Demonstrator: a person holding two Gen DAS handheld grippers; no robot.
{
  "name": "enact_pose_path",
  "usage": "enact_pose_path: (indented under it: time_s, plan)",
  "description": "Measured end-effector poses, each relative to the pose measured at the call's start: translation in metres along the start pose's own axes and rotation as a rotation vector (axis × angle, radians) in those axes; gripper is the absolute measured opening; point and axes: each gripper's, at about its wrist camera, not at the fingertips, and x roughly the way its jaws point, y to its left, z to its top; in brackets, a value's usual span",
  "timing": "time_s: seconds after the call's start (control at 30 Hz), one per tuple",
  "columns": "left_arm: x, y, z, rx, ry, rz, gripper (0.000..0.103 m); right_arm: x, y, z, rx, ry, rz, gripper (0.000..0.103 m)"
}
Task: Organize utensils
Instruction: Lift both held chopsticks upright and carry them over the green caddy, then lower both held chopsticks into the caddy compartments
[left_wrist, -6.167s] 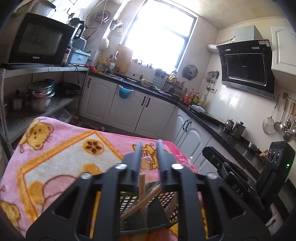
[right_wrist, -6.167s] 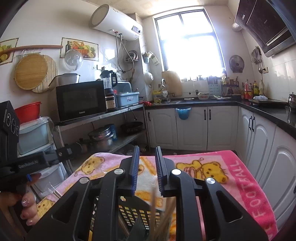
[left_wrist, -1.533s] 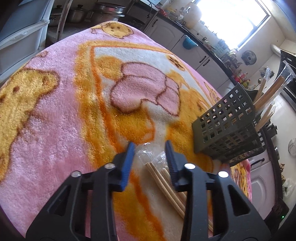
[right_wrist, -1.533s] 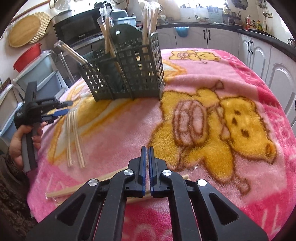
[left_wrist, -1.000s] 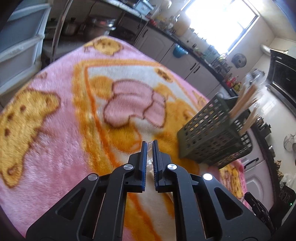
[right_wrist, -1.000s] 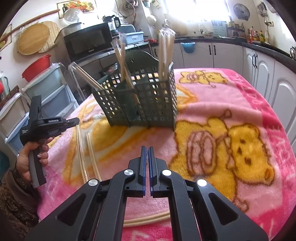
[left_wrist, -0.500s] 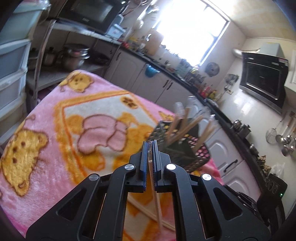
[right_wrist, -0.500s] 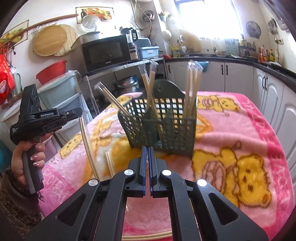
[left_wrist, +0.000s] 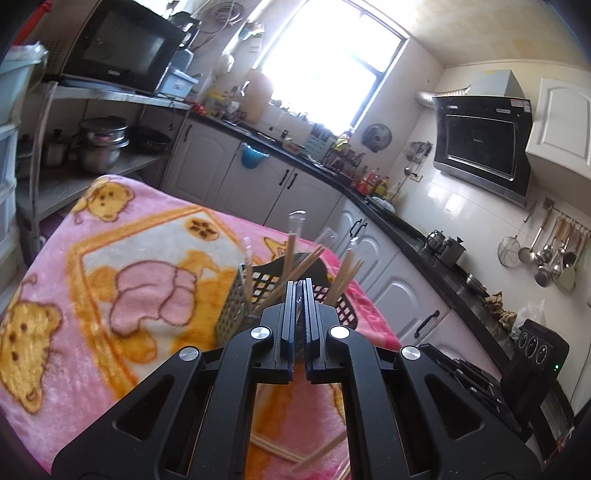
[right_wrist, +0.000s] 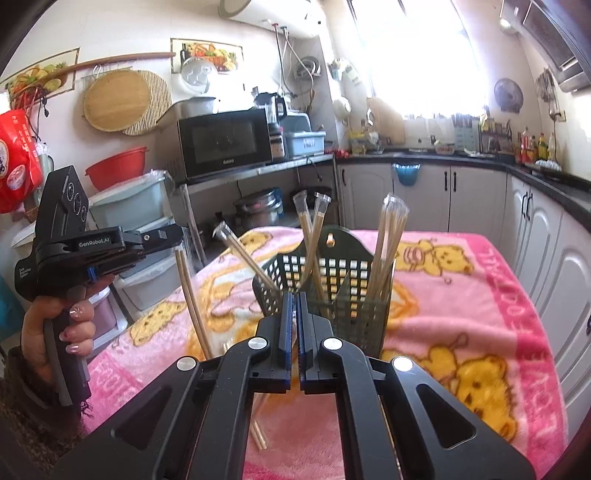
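Left gripper: the left gripper (left_wrist: 300, 286) has its jaws pressed together on the top end of a wrapped chopstick pair (right_wrist: 192, 295), which hangs down from the tips, slightly slanted, above the left edge of the blanket (right_wrist: 461, 295); a hand (right_wrist: 55, 325) holds its handle
Right gripper: the right gripper (right_wrist: 294, 295) is closed tight – I see a thin pale line in the slit, but whether it is a wrapper I cannot tell
Basket: the dark green plastic utensil basket (right_wrist: 351, 295) stands upright about the middle of the blanket, directly in front of both grippers
Already inside: several wrapped chopsticks (right_wrist: 388, 243) lean in its compartments, fanned out at different angles
Not yet sorted: loose chopsticks (right_wrist: 256, 432) lie flat near the front left corner of the blanket
Handling: the pair is probably very light and stiff, and the clear sleeve looks smooth, so it may slip or swing in the pads; a hold on the wood just below the top end seems safer than on the empty tip of the sleeve
In the way: the leaning sticks cross over the basket openings – the hanging pair should come down nearly vertical into a free compartment, otherwise it may catch on them or tip the light basket
Around: a microwave (right_wrist: 225, 142) on a shelf behind the table, well apart
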Motion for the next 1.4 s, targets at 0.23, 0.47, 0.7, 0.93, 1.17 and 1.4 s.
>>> enact_pose_path:
  time_s: [0.23,0.47,0.7,0.93,1.17,1.4]
  plan:
    - [0.002,-0.013,0.011,0.025,-0.009,-0.034,0.001,-0.012,-0.007,0.014,-0.01,-0.062,-0.037,0.002]
    - [0.002,-0.028,0.021,0.052,-0.03,-0.07,0.001,-0.019,-0.016,0.025,-0.009,-0.099,-0.059,0.002]
    - [0.007,-0.049,0.031,0.091,-0.049,-0.115,0.001,-0.026,-0.018,0.037,-0.014,-0.145,-0.065,0.002]
    - [0.007,-0.066,0.047,0.115,-0.094,-0.149,0.001,-0.032,-0.017,0.059,-0.04,-0.208,-0.071,0.002]
    - [0.006,-0.079,0.07,0.132,-0.156,-0.172,0.001,-0.034,-0.022,0.085,-0.057,-0.275,-0.081,0.002]
    - [0.009,-0.088,0.087,0.141,-0.2,-0.186,0.001,-0.035,-0.025,0.108,-0.073,-0.327,-0.08,0.002]
